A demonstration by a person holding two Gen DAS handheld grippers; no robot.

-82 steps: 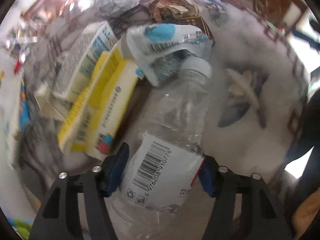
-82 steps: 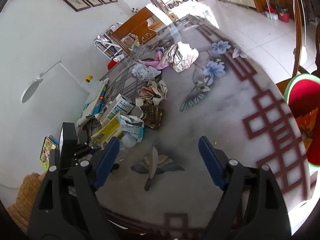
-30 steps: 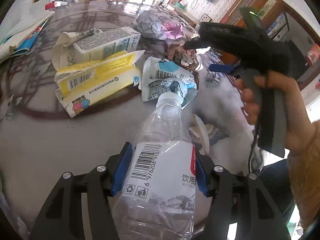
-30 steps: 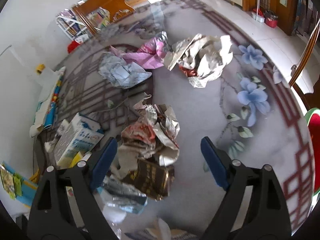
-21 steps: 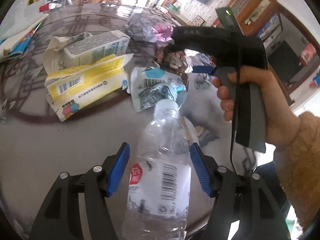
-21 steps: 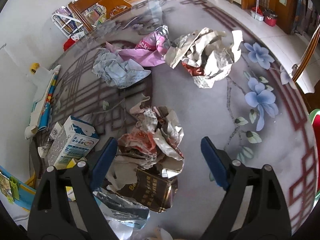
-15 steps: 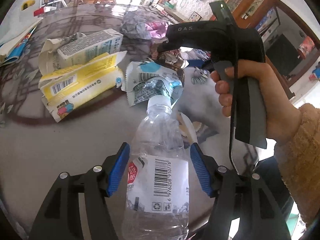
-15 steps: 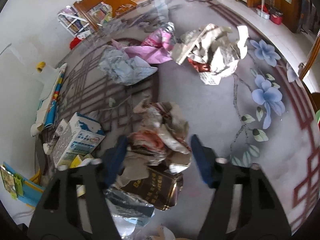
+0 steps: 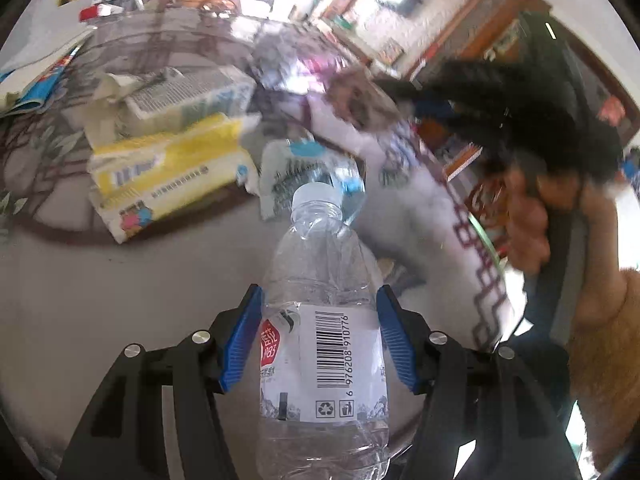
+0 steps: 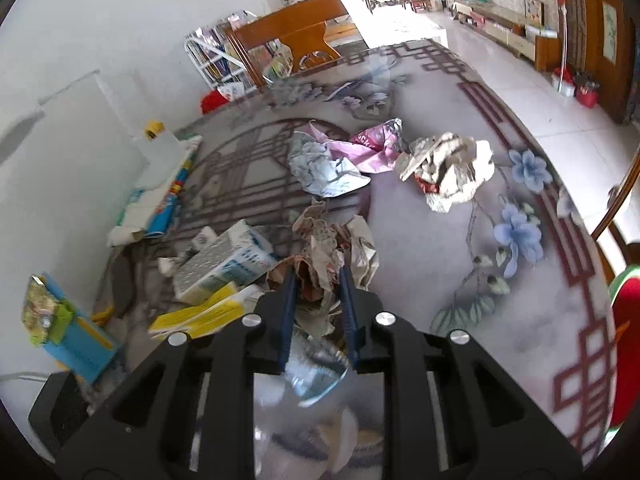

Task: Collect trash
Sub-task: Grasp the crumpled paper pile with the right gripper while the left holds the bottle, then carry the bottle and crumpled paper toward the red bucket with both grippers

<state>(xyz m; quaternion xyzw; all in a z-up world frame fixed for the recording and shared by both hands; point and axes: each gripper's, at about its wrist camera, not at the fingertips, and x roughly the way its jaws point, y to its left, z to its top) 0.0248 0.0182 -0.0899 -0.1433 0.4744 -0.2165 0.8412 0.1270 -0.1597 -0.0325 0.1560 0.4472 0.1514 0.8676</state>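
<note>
The left claw (image 9: 319,334) is clenched on a clear, crumpled plastic water bottle (image 9: 322,344) with a white barcode label, its blue pads pressing the label on either side and closing in slightly; the bottle's white cap points away from the claw, over the grey patterned desk (image 9: 100,272). Ahead of this claw and to its left lie a yellow and white flattened carton (image 9: 168,176) and, beyond it, a white and blue milk carton (image 9: 188,98), with a blue and white crinkled plastic wrapper (image 9: 296,172) just past the bottle cap. The right claw (image 10: 319,286) is clamped tight on a wad of crumpled brown and cream printed paper (image 10: 332,252), which bulges out beyond the pads (in the left wrist view this wad is a blur). A hand (image 9: 532,220) grips that claw's black handle. Further ahead of the right claw rest a crumpled pale blue paper (image 10: 324,170), a pink foil-lined wrapper (image 10: 376,146) touching it, and, well to the right of these, a cream crumpled paper ball (image 10: 450,170).
</note>
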